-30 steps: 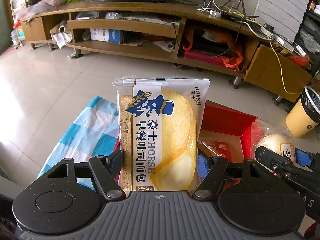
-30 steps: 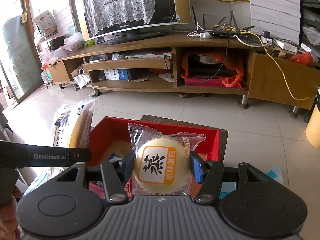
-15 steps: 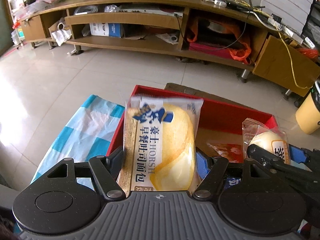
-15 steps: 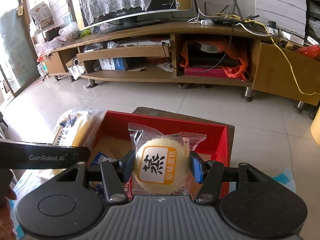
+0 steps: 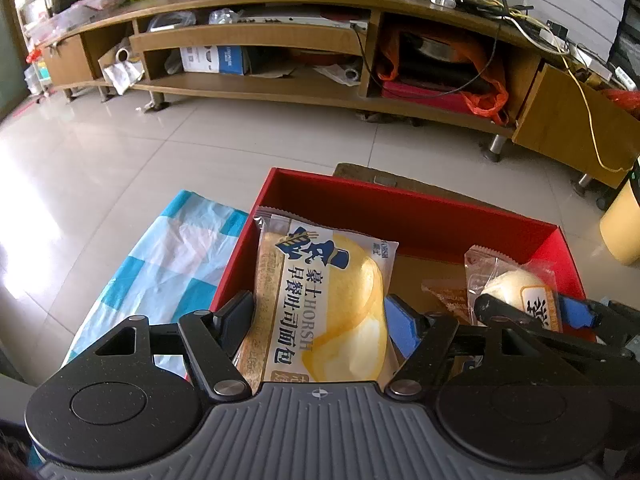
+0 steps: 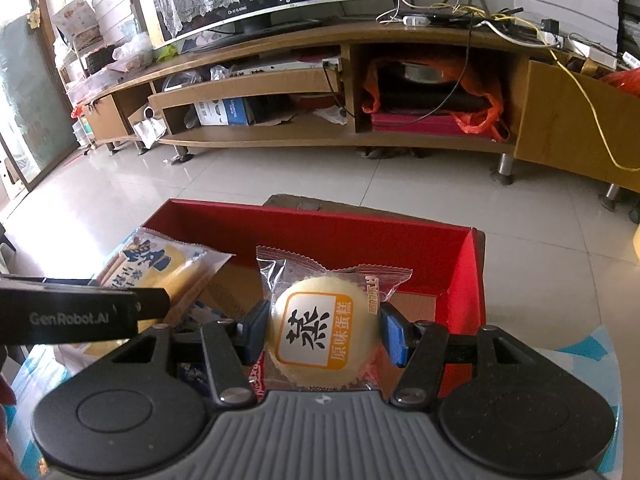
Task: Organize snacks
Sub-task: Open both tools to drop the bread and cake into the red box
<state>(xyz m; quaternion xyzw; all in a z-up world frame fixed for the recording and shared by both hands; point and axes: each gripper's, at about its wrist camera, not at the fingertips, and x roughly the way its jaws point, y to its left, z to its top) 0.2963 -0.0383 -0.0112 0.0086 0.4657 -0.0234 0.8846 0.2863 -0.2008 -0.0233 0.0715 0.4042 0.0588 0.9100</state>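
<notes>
The left hand-held gripper (image 5: pixel 320 320) has the bread pack (image 5: pixel 320 300) between its pads, and its jaws are opening. The left pad touches the wrapper's edge; a narrow gap shows at the blue right pad, so the grip appears to be releasing. The pack lies tilted over the left end of the red box (image 5: pixel 420 208), its far end low inside and near the left wall.

The right hand-held gripper (image 6: pixel 322 328) is clenched on the round cake (image 6: pixel 316 332), a wrapped steamed cake with an orange label. Both pads press its sides. The cake hangs above the right half of the box, clear of the far wall.

The box floor is bare cardboard in the middle. A small orange packet (image 5: pixel 448 300) lies on it between the two held items. The box stands on a worktop covered with a blue-and-white check cloth (image 5: pixel 168 264). Beyond it are the tiled floor and a long TV cabinet (image 5: pixel 260 36).

Step in hand: placing both snacks in the box. Judged progress: the bread is nearly deposited; the cake is not yet down.

Next move:
- Left: finish opening, then withdraw without dragging the wrapper.
- Right: lower the cake to the free floor on the right, avoid the orange packet, then release.
</notes>
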